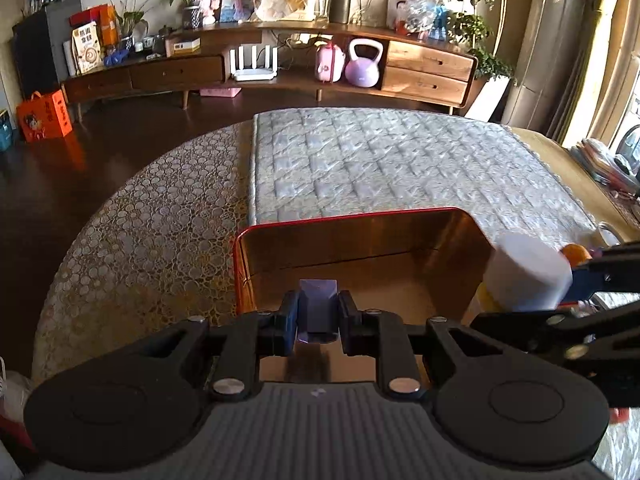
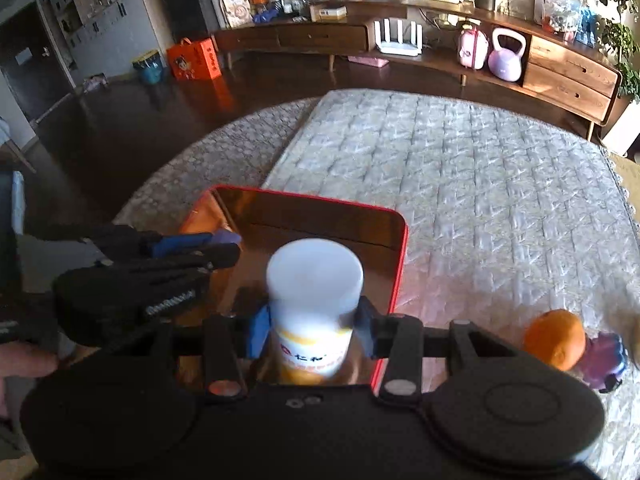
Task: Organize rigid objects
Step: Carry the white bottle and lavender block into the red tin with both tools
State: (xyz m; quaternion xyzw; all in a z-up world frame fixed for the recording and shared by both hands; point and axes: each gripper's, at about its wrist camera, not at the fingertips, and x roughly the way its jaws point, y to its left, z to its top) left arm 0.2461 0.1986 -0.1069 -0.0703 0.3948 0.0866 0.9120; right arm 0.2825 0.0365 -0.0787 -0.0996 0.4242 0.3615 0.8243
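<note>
A red tin box point(image 1: 352, 218) with a shiny gold inside stands open on the table; its rim also shows in the right wrist view point(image 2: 400, 264). My left gripper point(image 1: 318, 314) is shut on a small purple block point(image 1: 318, 304) and holds it over the box. My right gripper point(image 2: 314, 332) is shut on a white-capped bottle point(image 2: 314, 280) with an orange label, held over the box's right part. The bottle also shows at the right of the left wrist view point(image 1: 528, 276). The left gripper appears in the right wrist view point(image 2: 224, 242).
A quilted grey mat point(image 2: 480, 184) covers the round table with a lace cloth point(image 1: 152, 232). An orange point(image 2: 554, 338) and a purple toy point(image 2: 604, 360) lie on the mat right of the box. A wooden sideboard point(image 1: 280, 68) stands beyond the table.
</note>
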